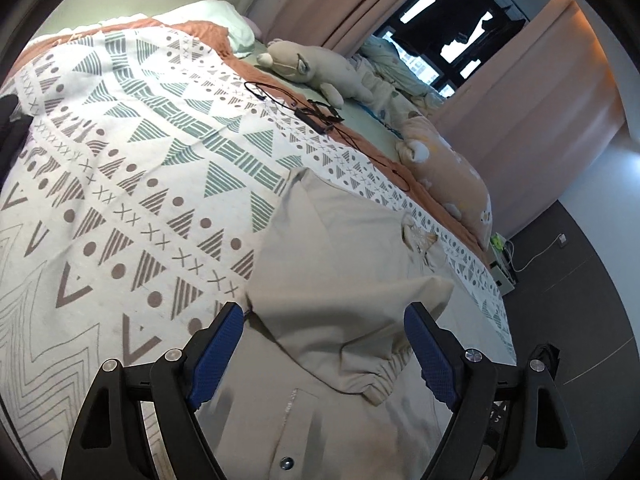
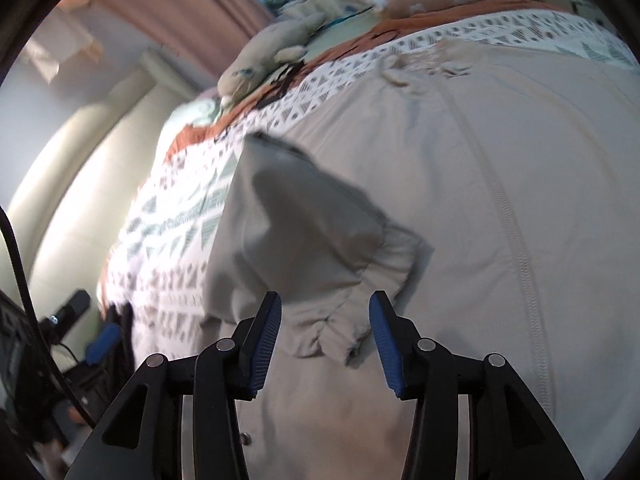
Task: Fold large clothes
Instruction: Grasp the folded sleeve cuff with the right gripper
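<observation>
Low in both frames, the left gripper (image 1: 324,322) and right gripper (image 2: 325,314) hover with fingers apart over the beige jacket (image 1: 340,264) on the bed (image 1: 120,160).

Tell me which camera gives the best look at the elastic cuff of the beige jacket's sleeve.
The left wrist view. There the elastic cuff is sharp, its gathered edge lying across the beige jacket between the open fingers of the left gripper. The right wrist view shows it motion-blurred and crumpled between the open fingers of the right gripper.
</observation>
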Motion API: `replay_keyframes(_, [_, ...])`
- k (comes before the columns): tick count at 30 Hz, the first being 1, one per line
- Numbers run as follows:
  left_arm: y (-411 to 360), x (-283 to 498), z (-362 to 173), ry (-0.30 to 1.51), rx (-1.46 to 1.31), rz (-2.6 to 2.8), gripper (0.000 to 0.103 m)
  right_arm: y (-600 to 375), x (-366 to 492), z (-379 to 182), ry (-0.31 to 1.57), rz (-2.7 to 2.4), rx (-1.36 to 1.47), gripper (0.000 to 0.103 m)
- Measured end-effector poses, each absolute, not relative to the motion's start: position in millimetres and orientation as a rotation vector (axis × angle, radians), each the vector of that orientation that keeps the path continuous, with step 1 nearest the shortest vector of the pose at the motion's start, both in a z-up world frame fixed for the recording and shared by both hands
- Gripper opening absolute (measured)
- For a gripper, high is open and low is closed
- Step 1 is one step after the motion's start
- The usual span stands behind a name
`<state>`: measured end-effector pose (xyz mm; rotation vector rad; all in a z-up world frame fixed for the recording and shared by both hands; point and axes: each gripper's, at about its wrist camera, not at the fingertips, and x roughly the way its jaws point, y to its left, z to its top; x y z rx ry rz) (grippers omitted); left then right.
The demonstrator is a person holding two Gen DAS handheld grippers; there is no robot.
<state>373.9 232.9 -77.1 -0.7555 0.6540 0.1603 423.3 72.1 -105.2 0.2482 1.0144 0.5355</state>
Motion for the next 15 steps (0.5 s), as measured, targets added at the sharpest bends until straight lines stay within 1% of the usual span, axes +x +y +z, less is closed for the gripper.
replay_keyframes(5, [255.6,358.3,-86.2,0.671,-0.739,0.214,0.083,113.0,415.1,-122.2,1.068,0.544,0.067,0.047])
replay_keyframes(6, [258.9,357.0,-88.6,0.674,-0.738,0.217,0.083,120.2,413.9,-125.7,1.068,0.534,0.021,0.050])
replay_keyframes(7, [261.6,356.2,-91.5,0.674,-0.745,0.214,0.083,126.4,413.1,-128.9,1.060,0.519,-0.027,0.056])
replay_keyframes(9, [265.7,359.1,-100.5,0.682,-0.762,0.186,0.083,136.5,411.6,-133.8,1.035,0.496,-0.103,0.060])
replay_keyframes(13, [271.4,365.9,-117.1,0.704,-0.806,0.174,0.083,152.3,408.2,-147.5,0.995,0.451,-0.268,0.060])
replay_keyframes(15, [275.3,365.7,-120.5,0.704,-0.835,0.167,0.083,153.2,409.3,-154.9,1.022,0.427,-0.291,0.060])
